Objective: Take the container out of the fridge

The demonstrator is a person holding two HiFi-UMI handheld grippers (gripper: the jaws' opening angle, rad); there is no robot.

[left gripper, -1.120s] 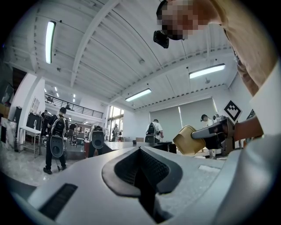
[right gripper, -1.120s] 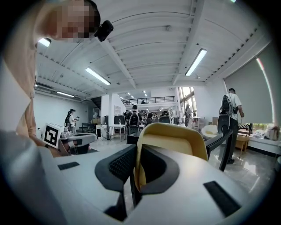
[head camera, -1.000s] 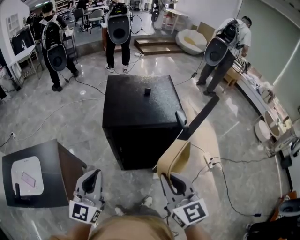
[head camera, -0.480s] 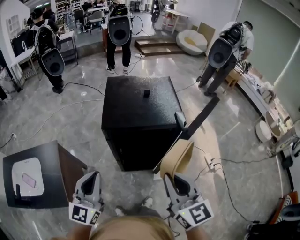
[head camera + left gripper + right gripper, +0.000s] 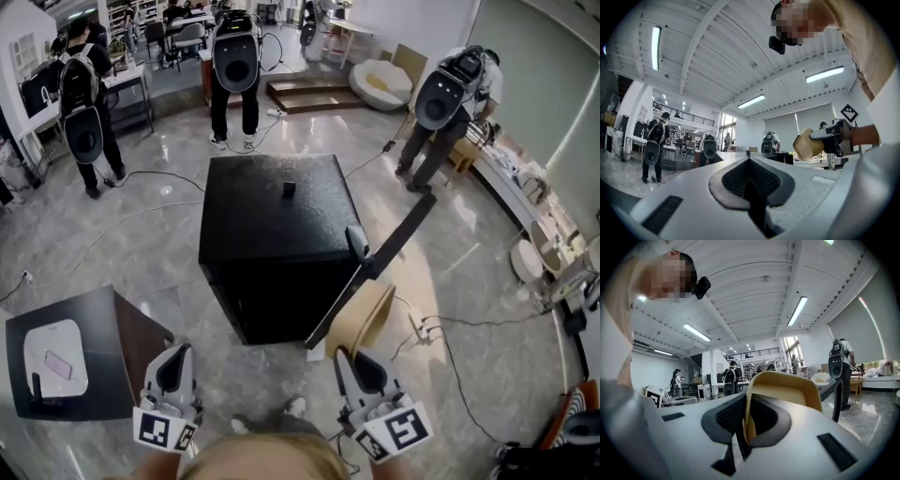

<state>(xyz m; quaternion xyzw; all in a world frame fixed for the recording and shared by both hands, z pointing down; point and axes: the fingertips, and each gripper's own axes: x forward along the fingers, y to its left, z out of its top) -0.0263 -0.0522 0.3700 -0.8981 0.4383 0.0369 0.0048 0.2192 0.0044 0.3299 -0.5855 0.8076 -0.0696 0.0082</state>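
A black cube-shaped fridge stands on the floor ahead, its door swung open to the right. A tan container hangs outside the fridge, in front of the open door. My right gripper is shut on its rim. In the right gripper view the container's wall sits between the pads of the right gripper. My left gripper hovers at the lower left, shut and empty. The left gripper view shows the left gripper with its jaws together, and the container off to the right.
A small black object lies on the fridge top. A low black table with a white tray stands at the left. Cables and a power strip lie on the floor to the right. Three people with backpacks stand beyond the fridge.
My right gripper has drifted slightly right with the container, a little further from the fridge. The left gripper has stayed put. The person at the back left has walked further away.
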